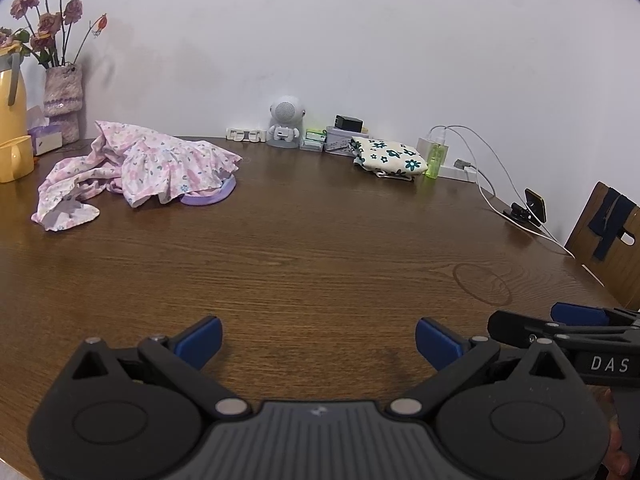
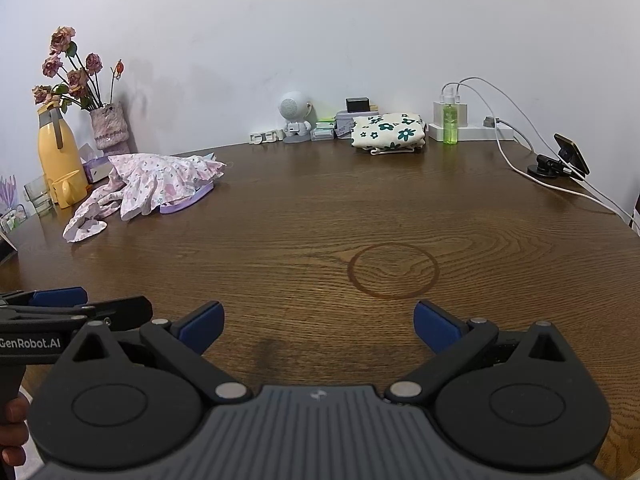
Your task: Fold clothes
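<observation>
While both tools hover low over the brown wooden table (image 1: pixel 320 248), neither holds anything: the left hand-held gripper (image 1: pixel 318 342) has its blue-padded fingers spread wide apart, and the right hand-held gripper (image 2: pixel 318 326) is spread just as wide. They sit side by side, each showing at the edge of the other's view. Far ahead and to the left of both lies the crumpled pink floral garment (image 1: pixel 136 168), unfolded, with a purple band (image 1: pixel 210 198) poking out from under its near edge. Far ahead and slightly right, by the wall, rests a folded cream cloth with dark green flowers (image 2: pixel 387 130), a green bottle (image 2: pixel 451 124) just beside it. Only the right wrist view takes in the whole ring-shaped stain (image 2: pixel 394 270) just ahead of its fingers, along with a clear glass (image 2: pixel 38 196) and the full yellow jug (image 2: pixel 60 160) near the vase of dried roses (image 2: pixel 110 126). Only the left wrist view shows a wooden chair back (image 1: pixel 608 240) off to the right, with dark fabric hanging on it
</observation>
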A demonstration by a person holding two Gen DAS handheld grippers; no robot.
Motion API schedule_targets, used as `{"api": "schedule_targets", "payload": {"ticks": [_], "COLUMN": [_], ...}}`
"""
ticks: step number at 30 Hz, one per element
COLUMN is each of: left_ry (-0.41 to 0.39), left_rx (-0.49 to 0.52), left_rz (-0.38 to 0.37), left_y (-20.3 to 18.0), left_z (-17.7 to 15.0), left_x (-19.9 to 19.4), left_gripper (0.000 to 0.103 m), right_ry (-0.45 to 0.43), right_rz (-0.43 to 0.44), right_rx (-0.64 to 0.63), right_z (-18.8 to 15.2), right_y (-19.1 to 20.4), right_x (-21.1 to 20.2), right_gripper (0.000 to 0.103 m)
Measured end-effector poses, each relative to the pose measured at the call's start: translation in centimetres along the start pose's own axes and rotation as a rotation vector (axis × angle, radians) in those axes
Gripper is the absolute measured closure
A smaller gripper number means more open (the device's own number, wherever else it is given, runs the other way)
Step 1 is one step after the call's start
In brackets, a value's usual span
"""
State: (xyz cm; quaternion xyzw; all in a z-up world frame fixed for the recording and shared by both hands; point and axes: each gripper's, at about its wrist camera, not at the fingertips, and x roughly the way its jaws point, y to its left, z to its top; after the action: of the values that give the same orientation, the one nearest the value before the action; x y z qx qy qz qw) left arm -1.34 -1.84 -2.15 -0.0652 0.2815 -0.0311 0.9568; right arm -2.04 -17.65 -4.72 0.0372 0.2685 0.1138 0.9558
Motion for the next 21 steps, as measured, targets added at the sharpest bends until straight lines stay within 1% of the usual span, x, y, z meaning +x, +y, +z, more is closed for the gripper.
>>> {"api": "schedule_targets", "payload": {"ticks": [17, 21], "left_ry": [0.004, -0.005], "left_rx": [0.000, 0.004], "left_rz": [-0.001, 0.002], "left_y": [0.06, 0.01], "left_z": [-0.12, -0.12], "left_x": [0.11, 0.03], "left_gripper": [0.000, 0.000], "right_ry": [0.004, 0.003], "right_rz": [0.005, 0.006], "right_rx": [-0.005, -0.001], "right_z": [0.01, 0.07], "right_y": [0.20, 0.18], "right_x": [0.04, 0.11], "right_gripper": [0.000, 0.000]}}
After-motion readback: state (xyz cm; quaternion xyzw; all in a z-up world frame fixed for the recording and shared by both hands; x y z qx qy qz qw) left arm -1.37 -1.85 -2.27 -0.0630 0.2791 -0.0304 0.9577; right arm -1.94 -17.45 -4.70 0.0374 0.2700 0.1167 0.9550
